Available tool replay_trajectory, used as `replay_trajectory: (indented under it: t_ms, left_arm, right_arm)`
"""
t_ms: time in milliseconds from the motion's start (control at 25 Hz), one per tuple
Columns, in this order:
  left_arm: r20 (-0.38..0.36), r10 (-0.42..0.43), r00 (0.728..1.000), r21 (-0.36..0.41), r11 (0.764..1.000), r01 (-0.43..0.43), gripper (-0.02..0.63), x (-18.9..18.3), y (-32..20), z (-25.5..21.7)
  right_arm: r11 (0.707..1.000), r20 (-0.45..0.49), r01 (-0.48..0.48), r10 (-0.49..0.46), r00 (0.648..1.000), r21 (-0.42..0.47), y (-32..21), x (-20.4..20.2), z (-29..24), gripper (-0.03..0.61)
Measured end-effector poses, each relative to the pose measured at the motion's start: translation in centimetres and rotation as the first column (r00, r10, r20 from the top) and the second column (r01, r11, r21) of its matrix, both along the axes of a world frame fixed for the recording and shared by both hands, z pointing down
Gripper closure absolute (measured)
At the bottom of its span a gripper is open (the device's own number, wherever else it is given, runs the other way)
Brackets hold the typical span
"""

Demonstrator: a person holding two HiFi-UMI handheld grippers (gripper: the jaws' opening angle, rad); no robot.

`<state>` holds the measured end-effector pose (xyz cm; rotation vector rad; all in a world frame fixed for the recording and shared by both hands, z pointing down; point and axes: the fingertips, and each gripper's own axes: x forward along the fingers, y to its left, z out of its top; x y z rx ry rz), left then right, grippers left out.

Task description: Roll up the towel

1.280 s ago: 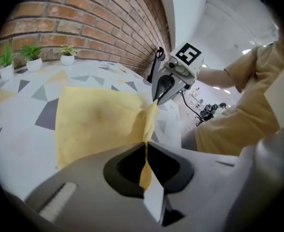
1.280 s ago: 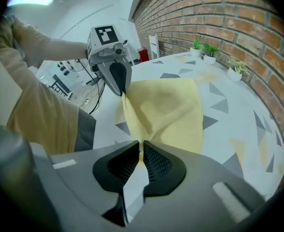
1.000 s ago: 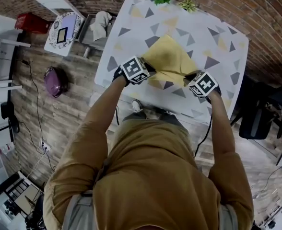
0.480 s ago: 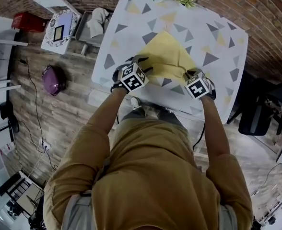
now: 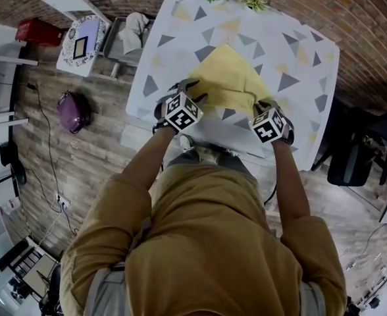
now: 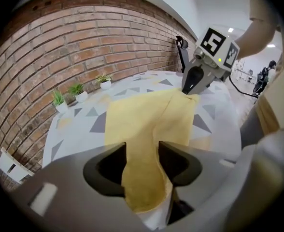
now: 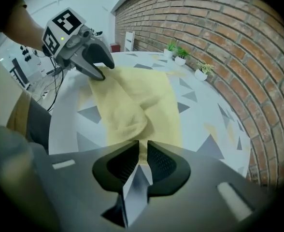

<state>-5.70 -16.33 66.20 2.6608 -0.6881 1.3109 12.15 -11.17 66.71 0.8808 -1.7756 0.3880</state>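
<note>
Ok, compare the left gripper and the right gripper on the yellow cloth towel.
The left gripper has its jaws apart, having just been opening, while the right gripper has its jaws almost together. A broad fold of the yellow cloth towel lies between the left gripper's jaws; the right gripper pinches only a thin edge. Both point down at the towel's near edge.

No legible text, label, brand or number appears (the square markers (image 5: 182, 110) on the left gripper (image 7: 102, 72) and right gripper (image 6: 186, 88) carry patterns only).
</note>
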Motion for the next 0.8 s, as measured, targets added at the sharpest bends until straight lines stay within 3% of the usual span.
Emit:
replay_trajectory:
  t_ms: [320, 560, 680, 800]
  left_arm:
    - [0.002, 0.002, 1.0, 0.055, 0.999, -0.002, 0.387, -0.4, 0.0, -0.7]
    - [-0.064, -0.047, 0.997, 0.086, 0.995, 0.052, 0.387, -1.7, 0.6, -2.3]
    - [-0.065, -0.03, 0.997, 0.069, 0.997, 0.035, 0.387, -1.9, 2.1, -1.8]
    - [-0.049, -0.018, 0.999, 0.052, 0.998, 0.02, 0.387, -1.9, 3.2, -0.9]
  right_arm:
    - [0.993, 0.006, -0.098, 0.098, 0.995, 0.069, 0.1, 1.8, -1.2, 0.541]
    - [0.976, 0.113, -0.159, 0.143, 0.983, 0.147, 2.1, 0.9, -3.5, 0.541]
    - [0.977, 0.206, -0.185, 0.16, 0.965, 0.108, 2.9, -1.2, -4.1, 0.507]
    - [0.98, 0.195, -0.185, 0.169, 0.966, 0.068, 3.3, -1.9, -2.2, 0.503]
